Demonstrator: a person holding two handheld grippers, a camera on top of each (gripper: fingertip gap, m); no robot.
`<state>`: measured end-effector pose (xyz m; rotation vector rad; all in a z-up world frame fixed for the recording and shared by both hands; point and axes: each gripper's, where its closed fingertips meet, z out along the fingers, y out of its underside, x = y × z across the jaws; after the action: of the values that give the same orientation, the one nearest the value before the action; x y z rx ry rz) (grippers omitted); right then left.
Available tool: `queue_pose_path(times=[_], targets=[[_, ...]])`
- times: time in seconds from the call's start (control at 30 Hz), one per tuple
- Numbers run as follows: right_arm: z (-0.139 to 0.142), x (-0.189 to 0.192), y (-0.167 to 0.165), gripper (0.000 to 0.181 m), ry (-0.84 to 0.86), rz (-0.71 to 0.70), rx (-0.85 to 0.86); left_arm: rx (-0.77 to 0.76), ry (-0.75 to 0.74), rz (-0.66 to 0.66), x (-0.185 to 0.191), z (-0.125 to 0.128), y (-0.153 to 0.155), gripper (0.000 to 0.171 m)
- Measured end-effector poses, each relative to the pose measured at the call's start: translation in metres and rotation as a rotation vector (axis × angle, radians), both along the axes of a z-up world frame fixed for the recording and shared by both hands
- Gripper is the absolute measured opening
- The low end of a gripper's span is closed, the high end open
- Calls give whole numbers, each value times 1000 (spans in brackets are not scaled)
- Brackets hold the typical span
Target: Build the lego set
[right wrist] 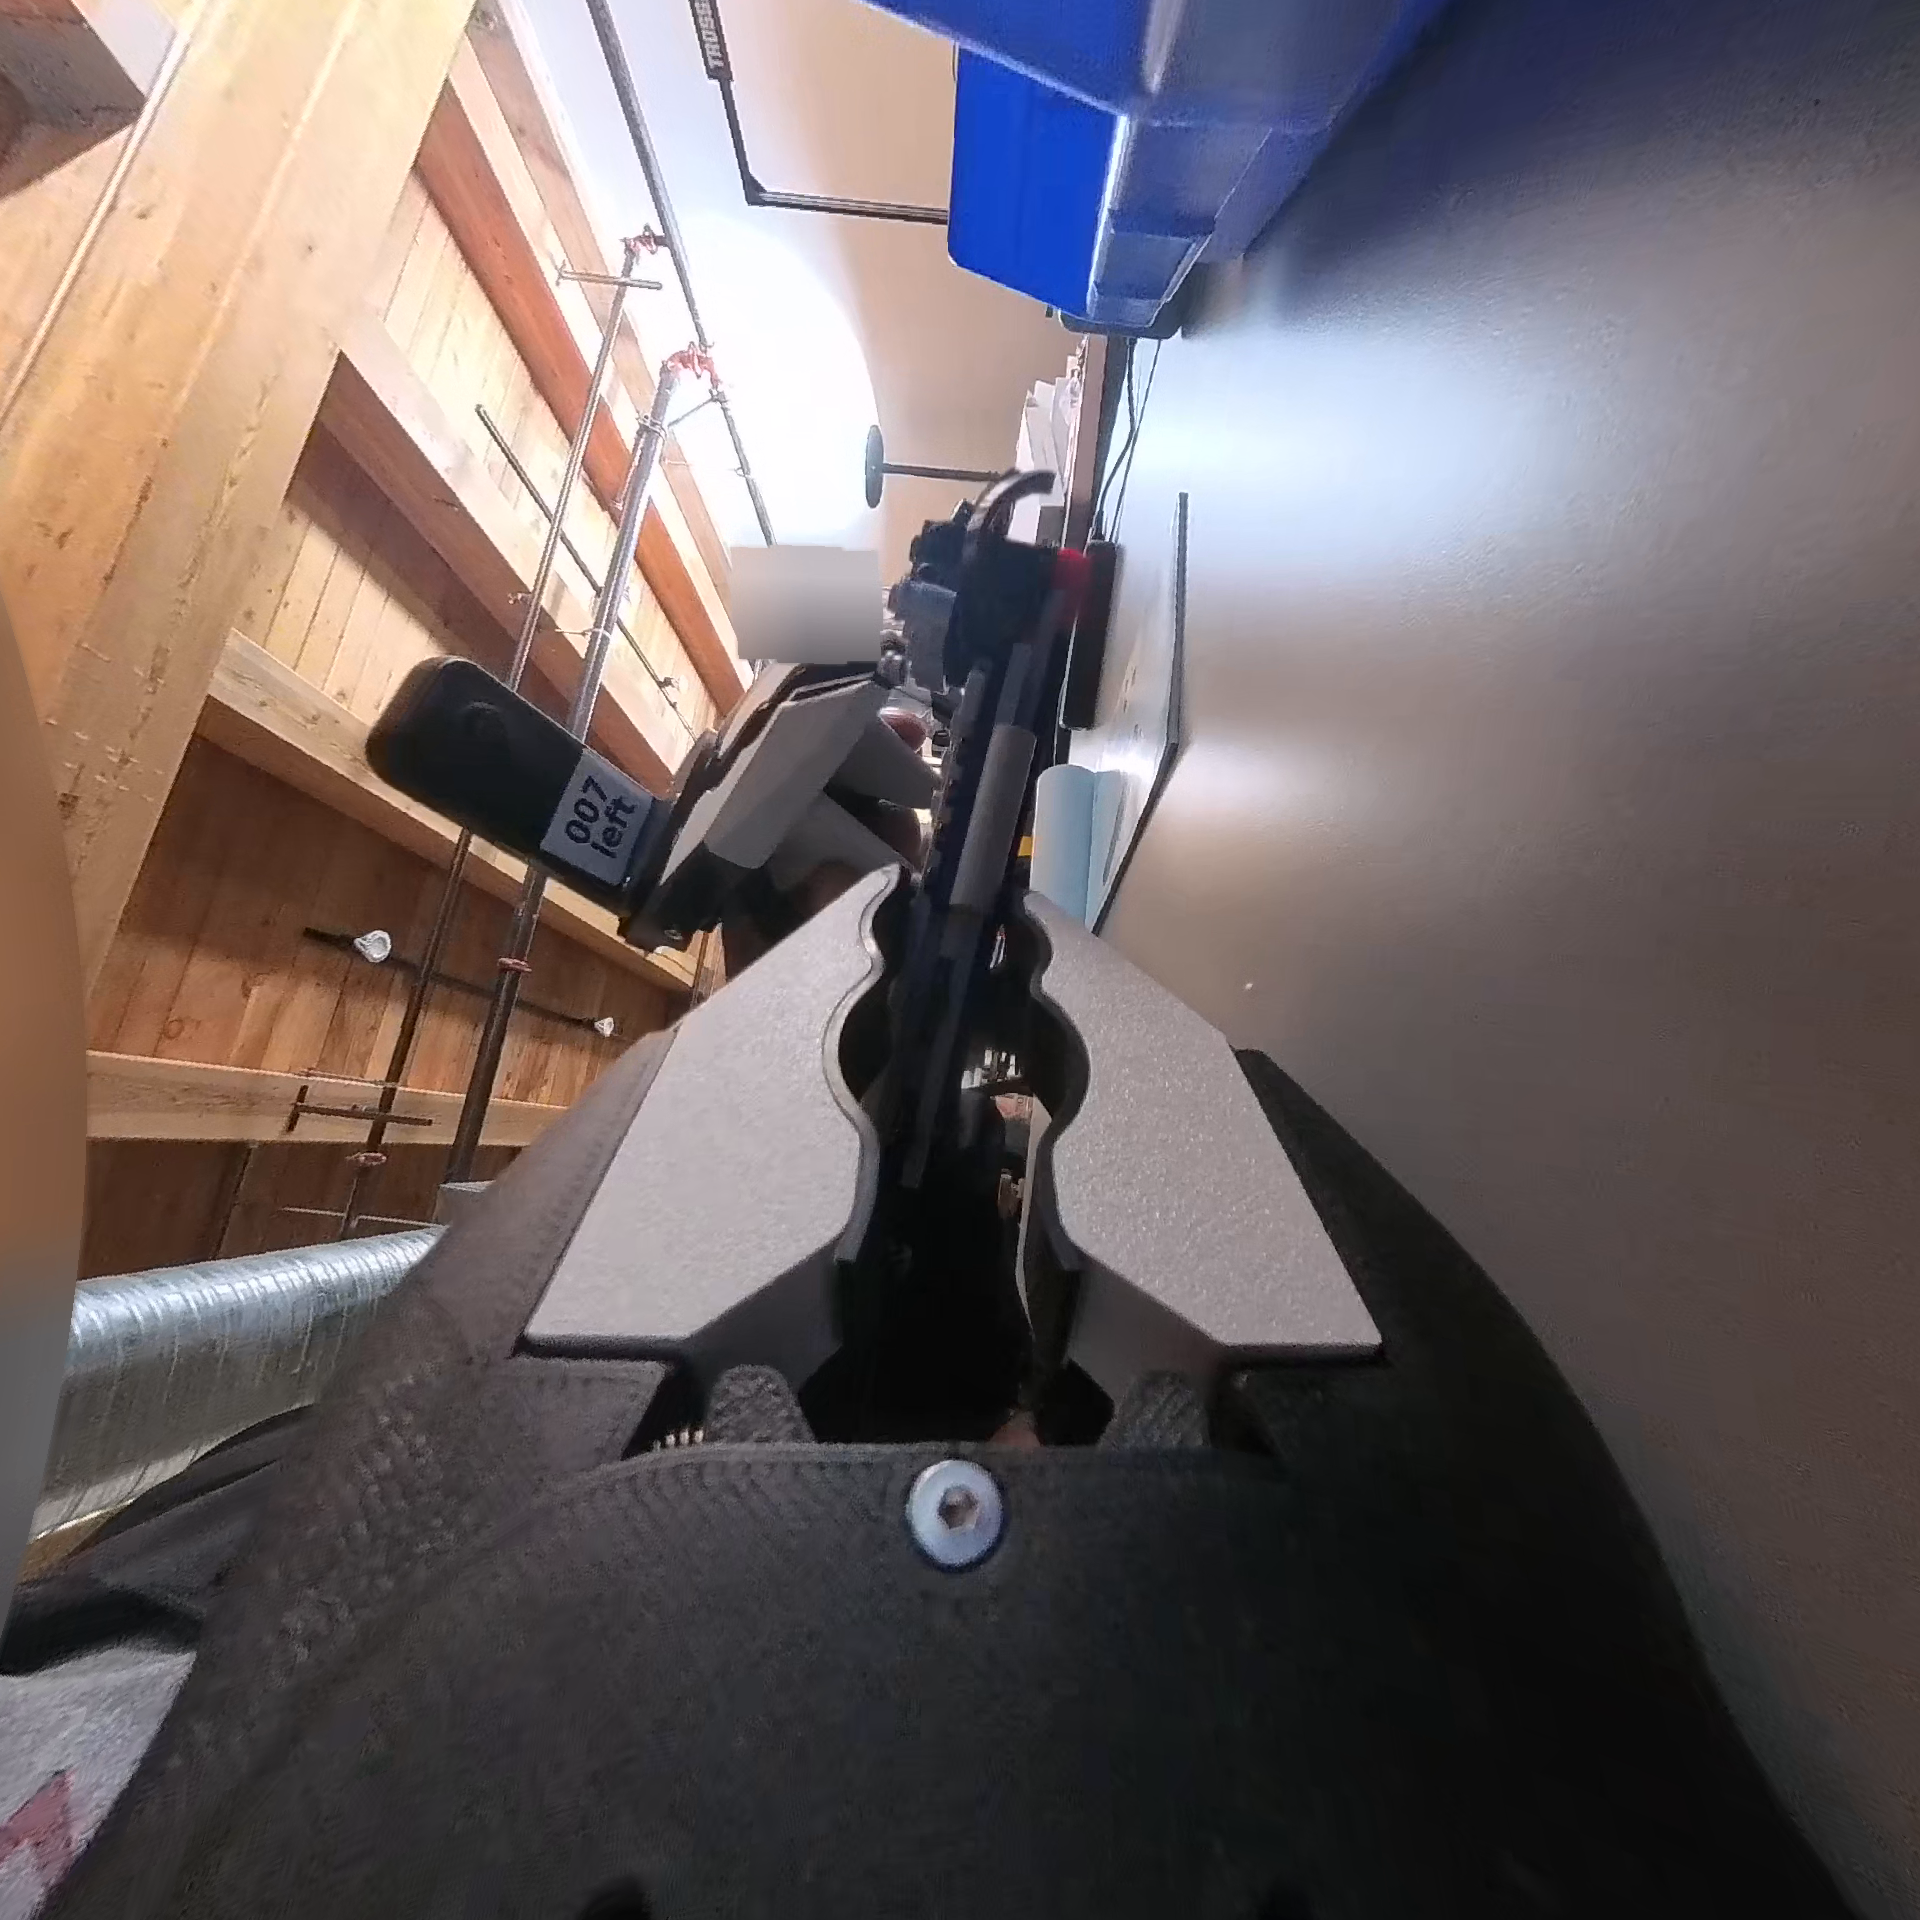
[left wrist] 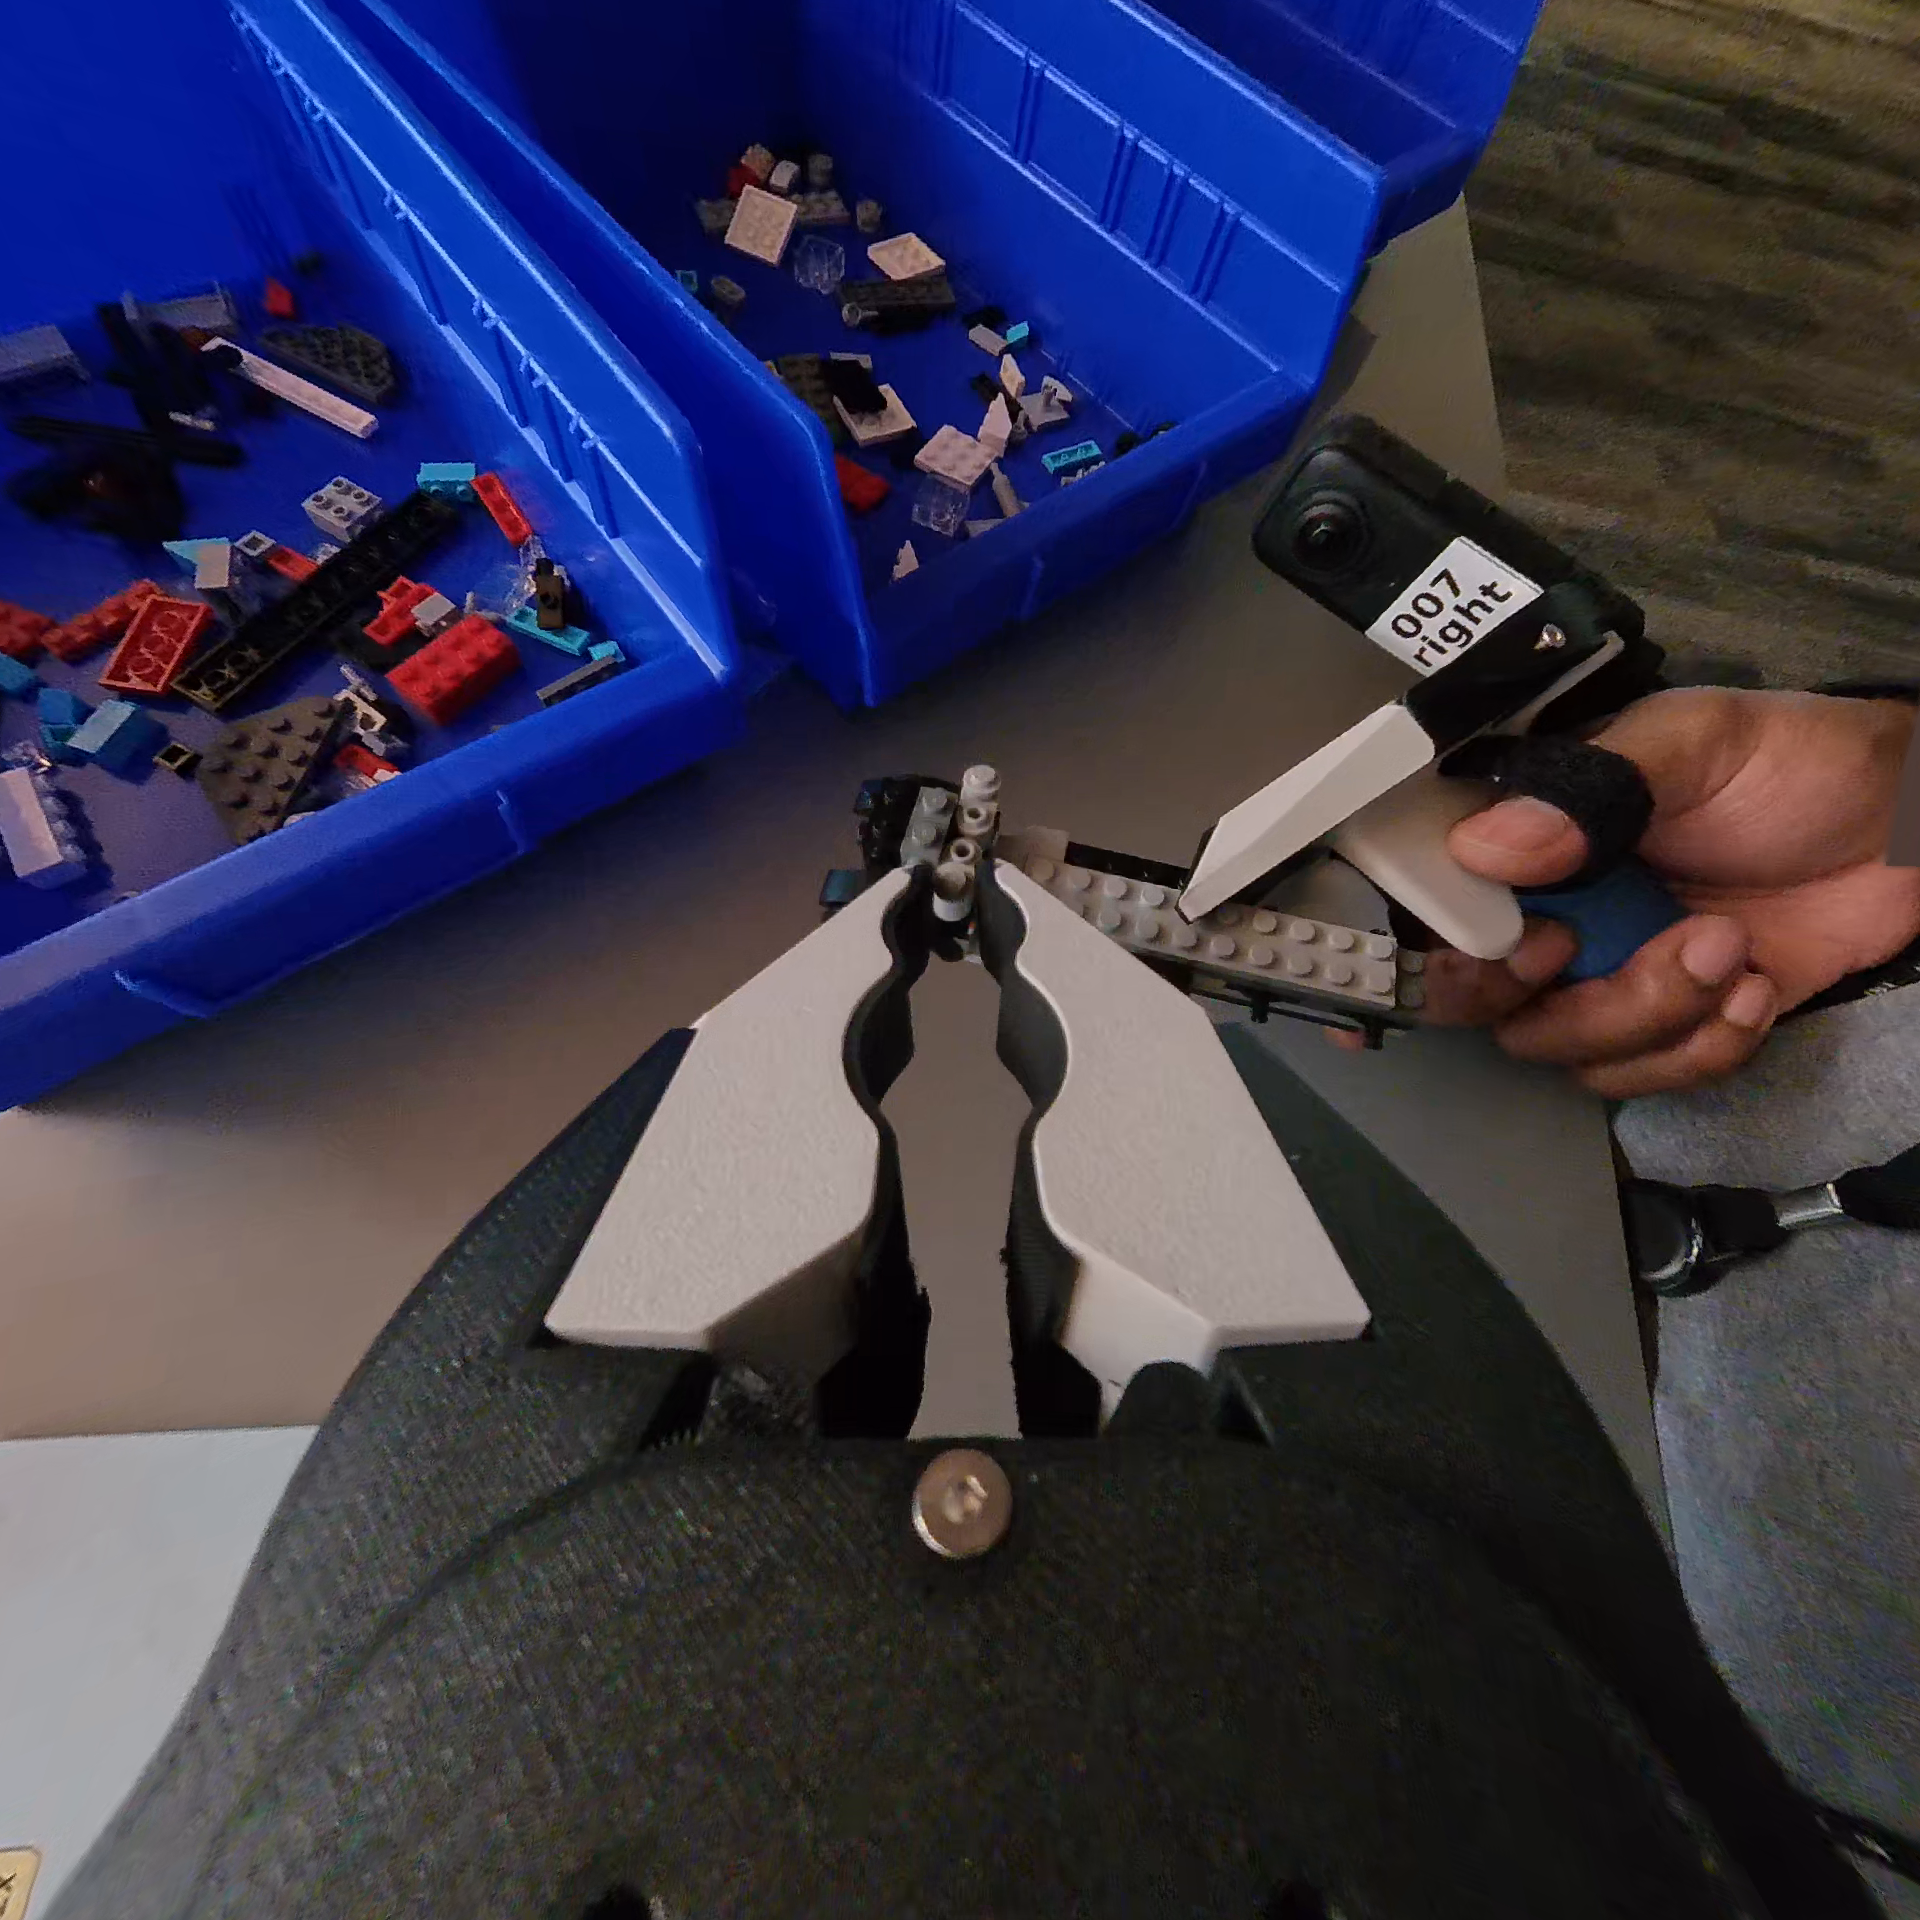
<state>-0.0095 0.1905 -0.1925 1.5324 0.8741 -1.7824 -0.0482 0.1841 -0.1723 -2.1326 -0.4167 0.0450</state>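
We hold a part-built lego model point(left wrist: 1195, 925), a long flat assembly of light grey studded plates over black pieces, just above the grey tabletop point(left wrist: 416, 1195) in front of two blue plastic bins. Our left gripper point(left wrist: 951, 883), with pale grey wedge-shaped fingers and black wavy inner pads, has its tips drawn close together around a small stack of light grey round studded pieces point(left wrist: 961, 842) standing at the model's far end. The fingertips press on either side of the lowest round piece, so the left gripper is clamped on that stack.

Our right gripper point(right wrist: 961, 914) pinches the other end of the model point(right wrist: 977, 831) between its fingers; in the right wrist view the model runs edge-on straight up between the pads (this camera is rolled on its side, with the tabletop point(right wrist: 1558, 727) appearing as a wall at right). In the left wrist view one pale finger point(left wrist: 1299, 821) of the right gripper lies across the grey plate's studs, and a hand point(left wrist: 1714, 862) grips the blue handle behind it.

The left blue bin point(left wrist: 343, 883) holds loose red, black, grey and teal bricks point(left wrist: 312, 623). The right blue bin point(left wrist: 1039, 613), touching it, holds mostly white, tan and dark small pieces point(left wrist: 894, 343). A white sheet point(left wrist: 104, 1610) lies at the near left edge of the table.
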Motion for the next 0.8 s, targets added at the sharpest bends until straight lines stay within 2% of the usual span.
queue_pose_path(times=[0.8], targets=[[2, 3, -3, 18, 8, 26, -14, -26, -5, 0, 2, -4, 2, 12]])
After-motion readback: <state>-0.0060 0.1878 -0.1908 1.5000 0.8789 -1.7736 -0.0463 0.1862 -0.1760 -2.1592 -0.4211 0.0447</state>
